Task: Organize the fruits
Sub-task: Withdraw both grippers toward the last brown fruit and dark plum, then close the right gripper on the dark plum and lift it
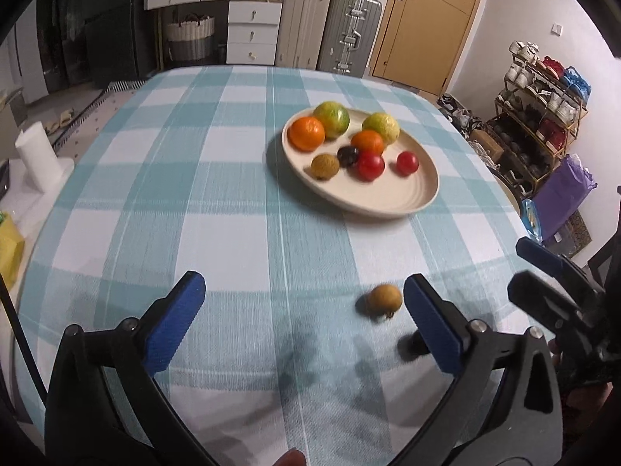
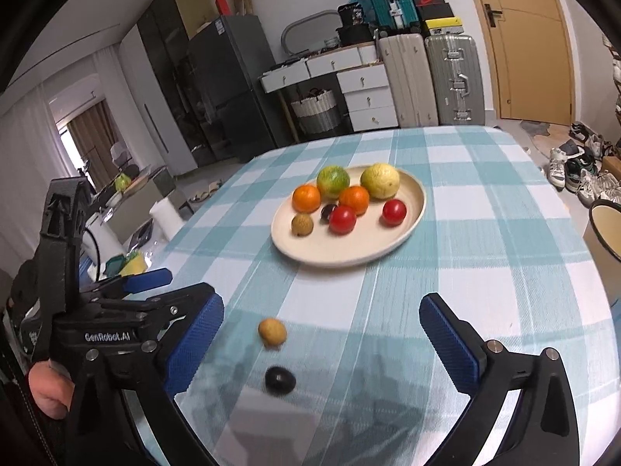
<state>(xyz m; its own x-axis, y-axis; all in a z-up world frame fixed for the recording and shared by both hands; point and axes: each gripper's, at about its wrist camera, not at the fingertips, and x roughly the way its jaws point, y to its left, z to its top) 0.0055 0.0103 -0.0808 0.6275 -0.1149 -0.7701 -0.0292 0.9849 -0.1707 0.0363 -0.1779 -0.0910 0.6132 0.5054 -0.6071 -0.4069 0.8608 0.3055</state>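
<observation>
A cream plate (image 1: pixel 392 194) (image 2: pixel 411 209) on the checked tablecloth holds two oranges, two green-yellow citrus, two red tomatoes, a brown longan and a dark plum. A loose brown longan (image 1: pixel 383 298) (image 2: pixel 272 332) lies on the cloth near the table's front, just left of my left gripper's right finger. A loose dark plum (image 2: pixel 280 379) lies close to it, mostly hidden in the left wrist view. My left gripper (image 1: pixel 302 310) is open and empty. My right gripper (image 2: pixel 322 330) is open and empty, above both loose fruits.
The right gripper (image 1: pixel 551 279) shows at the right edge of the left wrist view, the left gripper (image 2: pixel 128 291) at the left of the right wrist view. A white paper roll (image 1: pixel 37 155) stands beyond the table's left edge. A bin (image 2: pixel 607 229) stands at the right.
</observation>
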